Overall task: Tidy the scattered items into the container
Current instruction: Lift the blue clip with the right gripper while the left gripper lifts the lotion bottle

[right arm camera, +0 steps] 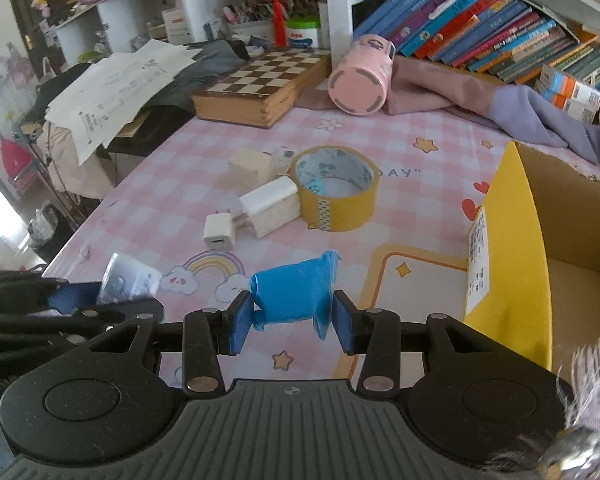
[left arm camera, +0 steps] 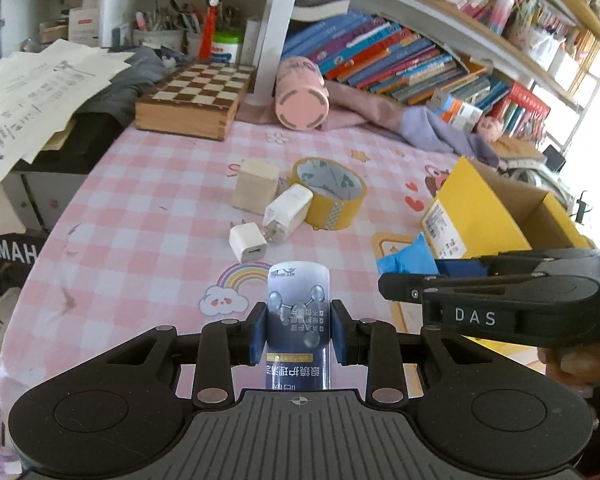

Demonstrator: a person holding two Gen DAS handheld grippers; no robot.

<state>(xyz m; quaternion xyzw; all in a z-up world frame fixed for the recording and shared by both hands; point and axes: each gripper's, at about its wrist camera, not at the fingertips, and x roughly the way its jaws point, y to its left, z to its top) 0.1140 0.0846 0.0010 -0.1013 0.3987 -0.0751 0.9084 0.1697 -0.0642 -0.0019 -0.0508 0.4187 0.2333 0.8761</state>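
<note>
Left wrist view: my left gripper [left arm camera: 299, 336] was clamped on a dark blue spray bottle [left arm camera: 299, 320], pads tight on both sides, held above the pink check cloth [left arm camera: 140, 208]. Landmark = yellow tape roll [left arm camera: 329, 192]. Touching its near-left side lay a big white charger [left arm camera: 287, 214], w/ a small white charger [left arm camera: 248, 242] just nearer me, and a cream block [left arm camera: 255, 186] left of the roll. The yellow box [left arm camera: 476, 216] sat well right of the roll, flap open.

Right wrist view: my right gripper [right arm camera: 293, 320] was clamped on a blue packet [right arm camera: 292, 292], nearer me than the roll, not yet over the box [right arm camera: 508, 240]. Box interior looked bare as far as I could see.

Progress, my read: nothing binned yet; two items in hand, roll, both chargers & block left
</note>
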